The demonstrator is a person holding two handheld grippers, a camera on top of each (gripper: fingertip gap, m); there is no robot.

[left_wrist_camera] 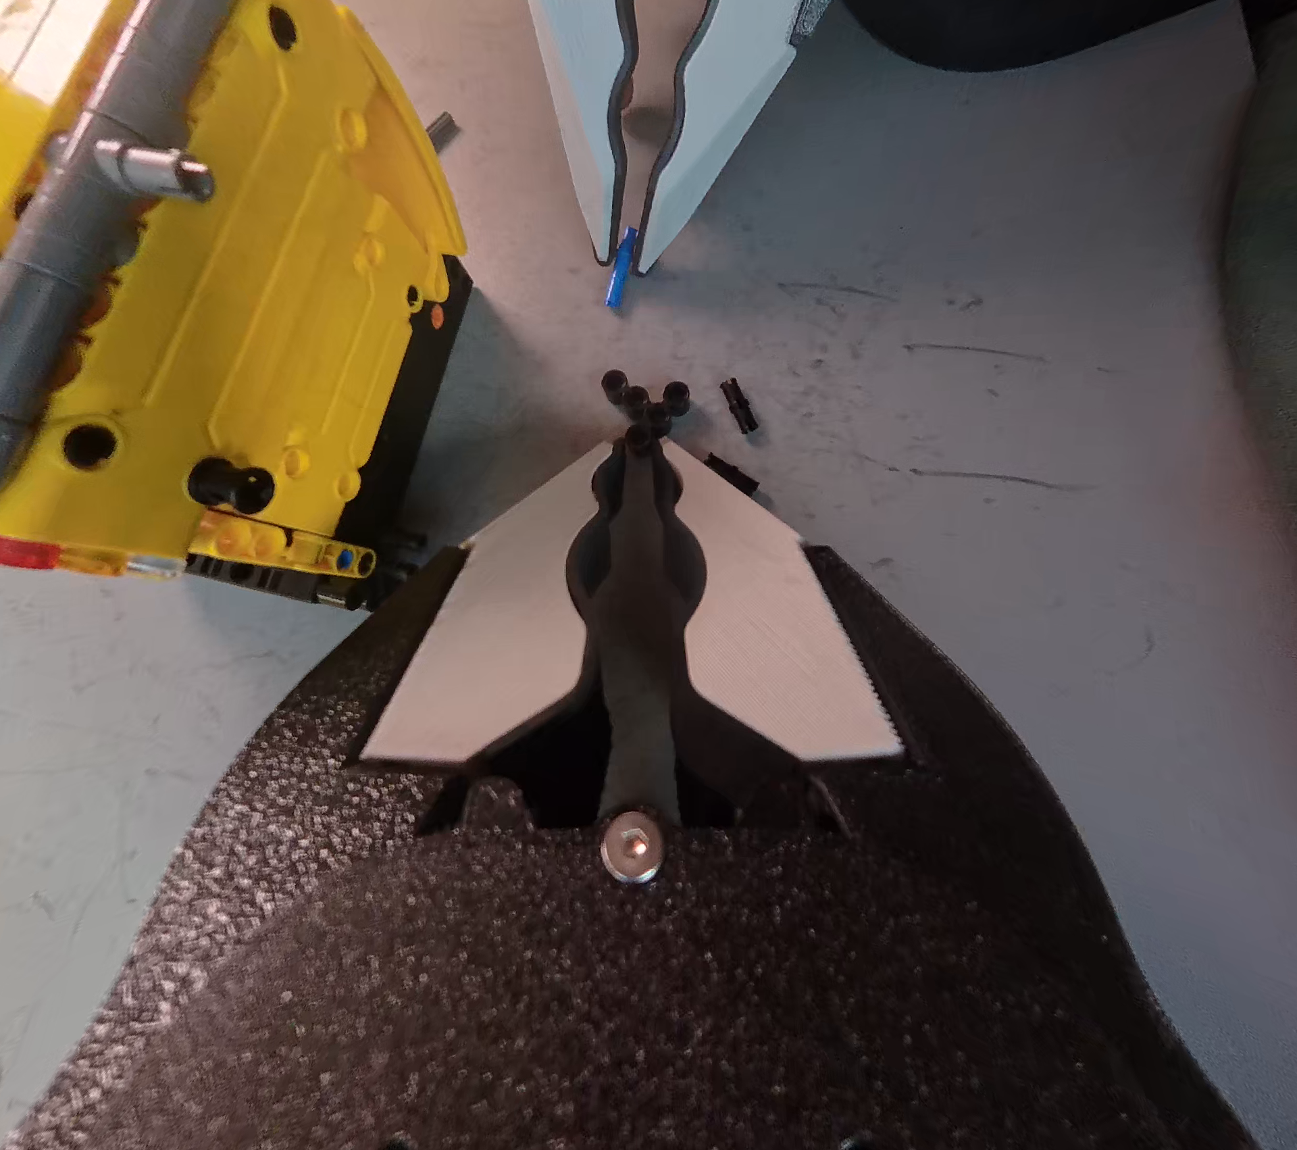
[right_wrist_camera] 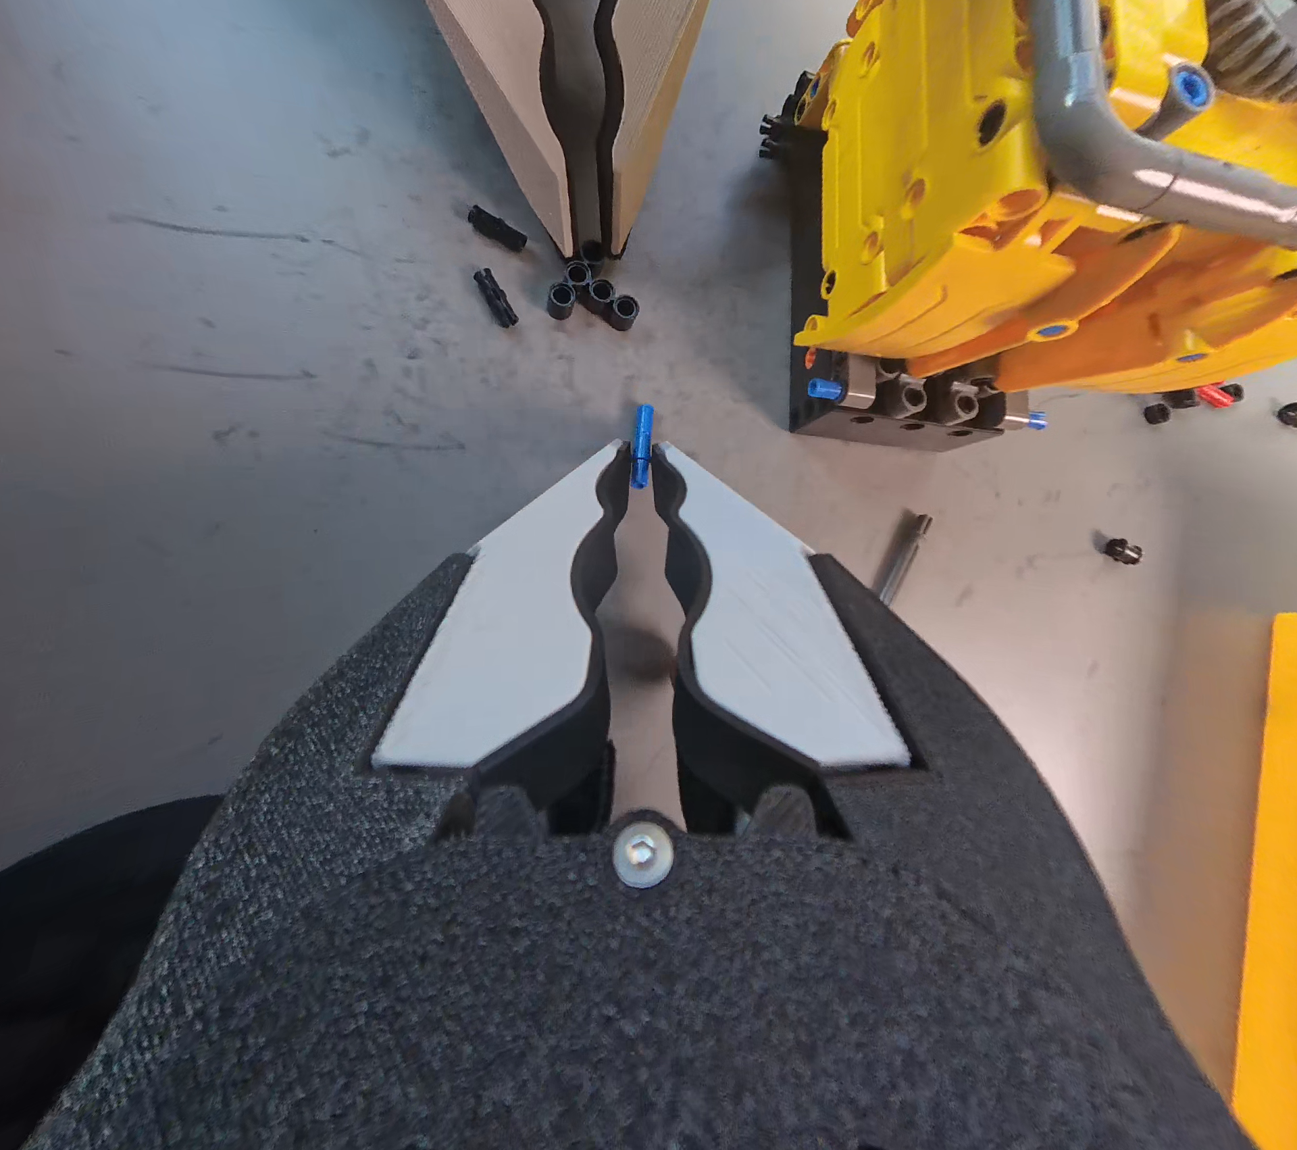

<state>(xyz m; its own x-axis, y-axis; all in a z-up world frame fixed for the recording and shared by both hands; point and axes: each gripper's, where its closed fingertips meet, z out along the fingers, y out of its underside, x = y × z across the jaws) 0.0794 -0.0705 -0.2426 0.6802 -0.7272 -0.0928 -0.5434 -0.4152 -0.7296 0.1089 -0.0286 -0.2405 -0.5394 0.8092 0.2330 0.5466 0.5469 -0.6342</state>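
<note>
We see our right gripper (right_wrist_camera: 640, 448) clamped near the middle of a small blue pin (right_wrist_camera: 641, 444), light, stiff and slick, just above the surface (right_wrist_camera: 281, 414), while our left gripper (left_wrist_camera: 640, 442) pinches a black Y-shaped connector (left_wrist_camera: 646, 404).

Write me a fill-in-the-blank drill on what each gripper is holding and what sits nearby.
1. The right gripper pinches a small pin whose colour is ____.
2. The left gripper is shut on a connector piece whose colour is ____.
3. Two loose black pins lie on the ____.
4. The big brick-built model is mostly ____.

Missing words: blue; black; table; yellow
</note>
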